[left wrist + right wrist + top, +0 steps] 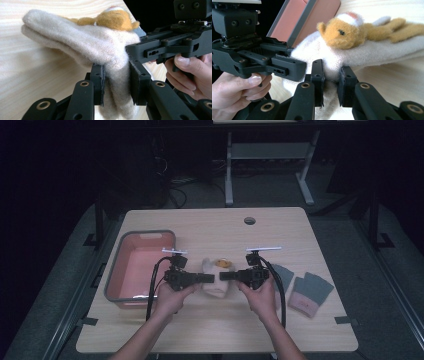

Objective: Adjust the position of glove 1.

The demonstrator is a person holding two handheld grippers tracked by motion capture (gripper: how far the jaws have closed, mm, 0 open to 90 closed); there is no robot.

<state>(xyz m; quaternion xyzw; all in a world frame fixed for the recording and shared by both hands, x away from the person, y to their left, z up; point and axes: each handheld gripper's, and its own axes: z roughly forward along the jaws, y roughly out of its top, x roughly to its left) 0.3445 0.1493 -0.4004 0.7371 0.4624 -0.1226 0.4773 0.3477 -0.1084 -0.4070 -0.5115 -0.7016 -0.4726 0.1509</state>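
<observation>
A pale wood-grain tabletop [280, 227] stands in a dark room. Near its left edge sits a rounded pink tub [131, 265] with a grey rim. The left hand-held gripper [210, 278] pinches the fuzzy cream sock [216, 287] with an orange plush animal [223, 264] at mid-table; the right hand-held gripper [224, 276] clamps its opposite side. Grey-and-pink socks [311, 292] lie flat toward the right edge.
</observation>
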